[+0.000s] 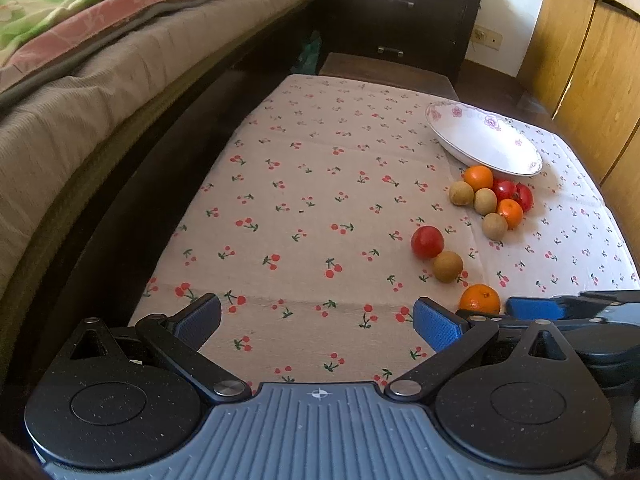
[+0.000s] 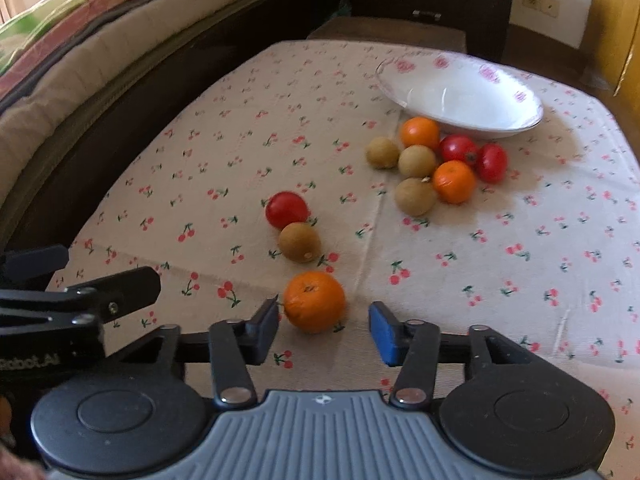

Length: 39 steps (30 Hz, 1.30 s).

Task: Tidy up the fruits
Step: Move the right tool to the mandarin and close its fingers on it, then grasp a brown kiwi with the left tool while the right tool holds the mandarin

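A near orange point(image 2: 315, 301) lies on the cherry-print cloth point(image 2: 224, 128), just ahead of and between the fingers of my open right gripper point(image 2: 325, 330); the left finger nearly touches it. It also shows in the left wrist view point(image 1: 479, 298). Beyond it lie a brown round fruit point(image 2: 299, 241) and a red tomato point(image 2: 287, 209). A cluster of oranges, brown fruits and tomatoes point(image 2: 436, 164) lies in front of an empty white flowered plate point(image 2: 460, 94). My left gripper point(image 1: 316, 320) is open and empty over bare cloth, left of the fruit.
A bed with blankets point(image 1: 80, 92) runs along the left side. A dark drawer cabinet point(image 1: 400, 16) stands behind the table, wooden cupboards point(image 1: 592, 60) to the right. The right gripper's finger point(image 1: 536, 307) shows at the left view's right edge.
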Each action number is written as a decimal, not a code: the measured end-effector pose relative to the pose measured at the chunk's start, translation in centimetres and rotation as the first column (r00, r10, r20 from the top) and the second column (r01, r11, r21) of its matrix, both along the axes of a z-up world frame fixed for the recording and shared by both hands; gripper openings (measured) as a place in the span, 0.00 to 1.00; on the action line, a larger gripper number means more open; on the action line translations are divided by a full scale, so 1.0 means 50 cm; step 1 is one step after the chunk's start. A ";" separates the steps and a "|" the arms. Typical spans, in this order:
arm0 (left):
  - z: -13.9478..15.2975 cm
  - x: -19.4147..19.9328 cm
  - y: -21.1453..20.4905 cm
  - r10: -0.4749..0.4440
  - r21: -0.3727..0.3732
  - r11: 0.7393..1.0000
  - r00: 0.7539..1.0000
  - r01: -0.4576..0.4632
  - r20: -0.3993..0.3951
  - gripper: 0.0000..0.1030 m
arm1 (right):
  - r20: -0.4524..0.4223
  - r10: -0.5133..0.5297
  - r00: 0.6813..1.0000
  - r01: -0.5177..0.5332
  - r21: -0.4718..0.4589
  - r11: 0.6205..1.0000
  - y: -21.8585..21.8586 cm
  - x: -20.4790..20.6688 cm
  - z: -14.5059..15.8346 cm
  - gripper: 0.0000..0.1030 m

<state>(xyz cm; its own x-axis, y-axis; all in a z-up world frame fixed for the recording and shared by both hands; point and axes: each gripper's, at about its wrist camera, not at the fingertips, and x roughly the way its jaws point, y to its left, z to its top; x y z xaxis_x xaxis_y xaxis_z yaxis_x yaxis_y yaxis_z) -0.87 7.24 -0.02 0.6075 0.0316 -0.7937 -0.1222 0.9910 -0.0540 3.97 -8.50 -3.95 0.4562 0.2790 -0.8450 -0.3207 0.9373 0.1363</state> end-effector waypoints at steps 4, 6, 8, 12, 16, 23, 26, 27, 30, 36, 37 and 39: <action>-0.002 0.001 -0.002 -0.003 -0.004 1.000 1.000 0.003 -0.002 1.00 | 0.008 0.020 1.000 -0.020 -0.014 1.000 0.004 0.008 0.001 0.33; -0.002 0.001 -0.003 -0.007 -0.004 1.000 1.000 0.007 0.000 1.00 | -0.003 0.030 1.000 -0.030 -0.001 1.000 0.002 0.013 0.002 0.33; -0.002 0.001 -0.004 -0.013 -0.010 1.000 1.000 0.013 0.002 1.00 | -0.004 0.038 0.999 -0.038 -0.011 0.999 -0.001 0.012 0.004 0.33; -0.004 0.003 -0.010 -0.028 -0.046 0.999 1.000 0.028 0.008 1.00 | 0.007 0.053 0.999 -0.053 -0.041 0.998 -0.013 0.002 0.014 0.33; -0.005 0.011 -0.037 -0.063 -0.042 0.997 0.998 0.063 0.016 0.99 | 0.021 0.052 0.998 -0.050 -0.068 0.996 -0.042 -0.003 0.029 0.32; -0.019 0.068 -0.073 -0.098 -0.100 0.991 0.995 0.094 -0.036 0.88 | 0.018 0.017 1.000 -0.017 -0.033 0.999 -0.100 0.000 0.046 0.32; -0.024 0.093 -0.092 -0.105 -0.114 0.988 0.993 0.099 -0.049 0.87 | 0.024 -0.004 1.000 0.004 -0.007 1.000 -0.121 0.006 0.051 0.32; -0.025 0.100 -0.101 -0.112 -0.111 0.988 0.993 0.106 -0.049 0.87 | 0.020 -0.013 1.000 0.013 0.003 1.000 -0.129 0.008 0.051 0.32; -0.031 0.121 -0.122 -0.118 -0.114 0.987 0.991 0.110 -0.063 0.87 | 0.005 -0.025 1.000 0.025 0.023 0.999 -0.145 0.013 0.047 0.32; -0.050 0.154 -0.154 -0.108 -0.107 0.990 0.989 0.096 -0.105 0.86 | -0.021 -0.062 0.998 0.063 0.058 0.996 -0.178 0.020 0.044 0.32; -0.054 0.157 -0.160 -0.111 -0.087 0.991 0.987 0.102 -0.112 0.84 | -0.021 -0.064 0.998 0.065 0.063 0.996 -0.181 0.020 0.045 0.32; -0.063 0.164 -0.165 -0.104 -0.065 0.993 0.985 0.096 -0.134 0.79 | -0.016 -0.064 0.998 0.065 0.068 0.996 -0.183 0.019 0.049 0.32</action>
